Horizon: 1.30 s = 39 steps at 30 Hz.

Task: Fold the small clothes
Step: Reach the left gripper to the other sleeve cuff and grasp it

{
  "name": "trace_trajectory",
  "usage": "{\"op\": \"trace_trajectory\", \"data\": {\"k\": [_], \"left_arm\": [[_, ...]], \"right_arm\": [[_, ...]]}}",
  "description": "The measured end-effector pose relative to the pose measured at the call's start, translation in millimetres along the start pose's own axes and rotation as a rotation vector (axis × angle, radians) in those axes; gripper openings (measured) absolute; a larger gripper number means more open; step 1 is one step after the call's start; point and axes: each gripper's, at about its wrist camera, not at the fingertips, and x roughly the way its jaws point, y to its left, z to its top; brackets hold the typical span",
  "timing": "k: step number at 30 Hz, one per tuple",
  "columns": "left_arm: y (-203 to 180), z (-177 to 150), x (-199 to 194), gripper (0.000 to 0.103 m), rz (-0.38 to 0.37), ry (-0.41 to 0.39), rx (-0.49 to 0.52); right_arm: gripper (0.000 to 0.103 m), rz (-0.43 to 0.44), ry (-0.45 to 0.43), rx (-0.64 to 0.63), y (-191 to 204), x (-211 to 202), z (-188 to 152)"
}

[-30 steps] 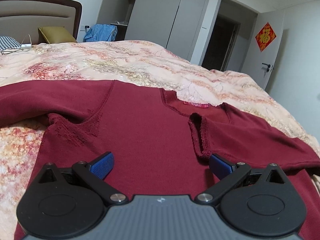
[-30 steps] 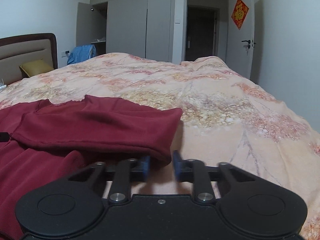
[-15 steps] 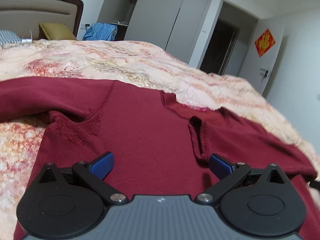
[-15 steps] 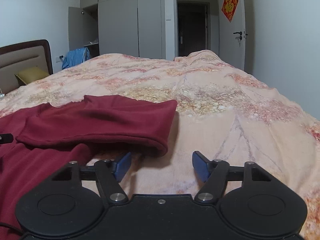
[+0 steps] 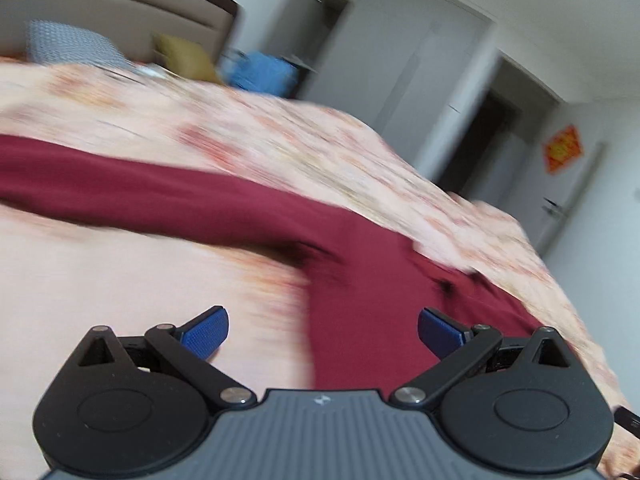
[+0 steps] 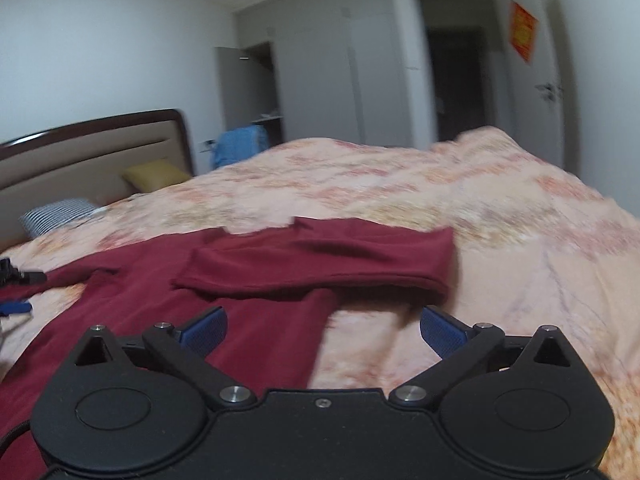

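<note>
A dark red long-sleeved top point(image 5: 360, 264) lies spread on the floral bedspread point(image 5: 120, 280). In the blurred left wrist view its left sleeve point(image 5: 120, 188) stretches out to the left. My left gripper point(image 5: 322, 330) is open and empty, over the top's left side edge. In the right wrist view the top point(image 6: 240, 320) shows with its right sleeve point(image 6: 320, 260) folded across the body. My right gripper point(image 6: 323, 328) is open and empty, just above the top's right edge, near the folded sleeve.
The bedspread point(image 6: 520, 240) extends far to the right. A headboard point(image 6: 92, 160), a yellow pillow point(image 6: 156, 174) and a striped pillow point(image 6: 56, 216) are at the left. The left gripper's tip point(image 6: 20, 276) shows at the left edge. Wardrobes and a door stand behind.
My left gripper swung left and tilted, from over the top's chest to its left edge. My right gripper opened, let go of the sleeve cuff and pulled back.
</note>
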Motion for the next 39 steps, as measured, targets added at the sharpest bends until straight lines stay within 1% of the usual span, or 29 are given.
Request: {"op": "trace_trajectory", "data": {"k": [3,5,7,8,11,14,17,20,21,23,25,26,28,29,30,31,33,34,36,39], "left_arm": [[45.6,13.1,-26.0,0.103,0.115,-0.048,-0.035],[75.9,23.3,-33.0,0.103,0.196,-0.061,-0.057],[104.4,32.7,-36.9,0.103,0.276,-0.088,-0.116],[118.2,37.1,-37.9,0.103,0.300,-0.112,-0.157],[153.5,51.1,-33.3,0.103,0.354,-0.151,-0.252],[176.1,63.7,-22.8,0.103,0.387,-0.178,-0.300],[190.4,68.8,-17.1,0.103,0.405,-0.227,-0.338],[201.1,63.5,-18.1,0.103,0.412,-0.283,-0.409],[202.3,62.8,-17.3,0.103,0.416,-0.299,-0.421],[200.9,62.0,-16.2,0.102,0.429,-0.324,-0.411],[197.2,61.9,-16.4,0.091,0.456,-0.349,-0.389],[194.2,61.6,-17.8,0.081,0.471,-0.358,-0.380],[192.1,63.0,-18.4,0.069,0.486,-0.375,-0.370],[191.2,64.0,-19.2,0.054,0.490,-0.387,-0.364],[190.0,66.0,-19.7,0.041,0.503,-0.394,-0.357],[189.1,68.4,-20.4,0.037,0.514,-0.403,-0.351],[187.0,74.3,-21.1,0.024,0.510,-0.420,-0.328],[184.5,78.2,-21.0,0.021,0.508,-0.422,-0.311],[176.6,87.2,-20.1,0.012,0.495,-0.424,-0.270],[154.0,104.2,-18.5,0.008,0.462,-0.435,-0.183]], "right_arm": [[0.102,0.036,-0.011,-0.079,16.5,2.2,-7.4],[0.102,0.054,0.009,-0.084,23.7,6.9,-13.2],[0.102,0.071,0.035,-0.079,28.5,11.9,-19.0],[0.102,0.074,0.046,-0.086,30.4,14.4,-21.9],[0.102,0.063,0.067,-0.121,35.8,18.5,-27.3],[0.102,0.062,0.082,-0.123,35.2,22.8,-30.1],[0.102,0.058,0.096,-0.109,33.2,26.2,-33.5],[0.102,0.051,0.117,-0.077,28.9,30.5,-35.1],[0.102,0.051,0.118,-0.069,27.8,30.4,-35.4],[0.102,0.052,0.117,-0.063,26.6,30.4,-35.9],[0.103,0.051,0.117,-0.065,26.8,30.2,-36.4],[0.103,0.051,0.118,-0.066,26.7,30.3,-36.7],[0.103,0.053,0.119,-0.063,25.6,31.5,-36.9],[0.103,0.055,0.119,-0.060,25.0,31.5,-37.3],[0.103,0.057,0.120,-0.055,24.2,31.6,-37.5],[0.103,0.060,0.120,-0.050,23.9,32.2,-37.1],[0.103,0.064,0.118,-0.040,22.0,32.2,-37.3],[0.103,0.066,0.115,-0.036,21.4,32.0,-37.9],[0.103,0.069,0.109,-0.026,19.9,31.8,-39.3],[0.103,0.074,0.097,-0.007,16.8,30.3,-40.9]]}}
